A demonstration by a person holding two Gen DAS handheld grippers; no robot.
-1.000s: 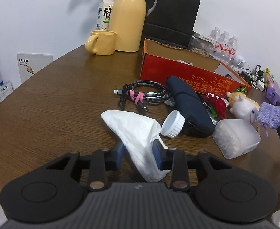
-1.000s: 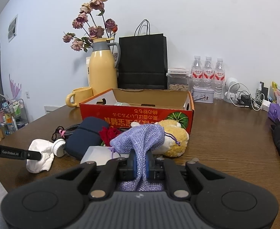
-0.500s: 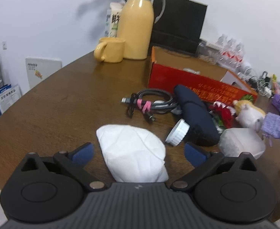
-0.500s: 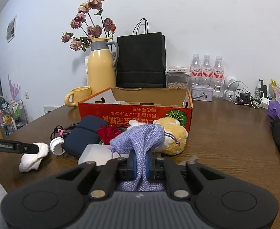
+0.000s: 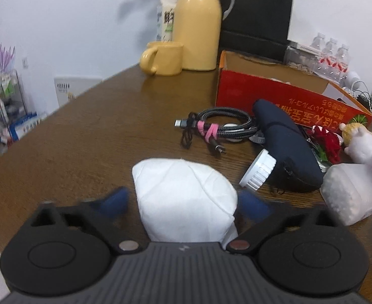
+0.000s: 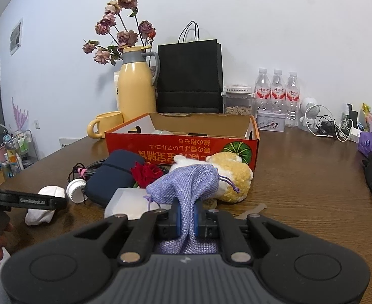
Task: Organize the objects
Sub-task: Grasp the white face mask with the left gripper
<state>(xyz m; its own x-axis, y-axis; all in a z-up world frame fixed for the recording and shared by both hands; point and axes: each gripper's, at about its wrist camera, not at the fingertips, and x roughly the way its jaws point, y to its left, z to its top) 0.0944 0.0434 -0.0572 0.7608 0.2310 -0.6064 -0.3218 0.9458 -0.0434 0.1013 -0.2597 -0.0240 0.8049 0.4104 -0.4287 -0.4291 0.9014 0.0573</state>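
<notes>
While the right gripper pinches the neck of a lilac woven pouch between its blue pads, the left gripper stands spread around a white crumpled cloth on the brown desk. Its jaws have just been closing in from their widest, and the blurred blue pads sit either side of the cloth without clearly pressing it. In the left wrist view, a white ribbed cap lies at two o'clock from the cloth, leaning against a navy pouch. A coiled cable with a pink tie lies at twelve o'clock. The red cardboard box stands open behind the cable, at one o'clock. A frosted plastic container sits at three o'clock, just beside the navy pouch. Beyond it lie a red fabric rose and a plush toy.
</notes>
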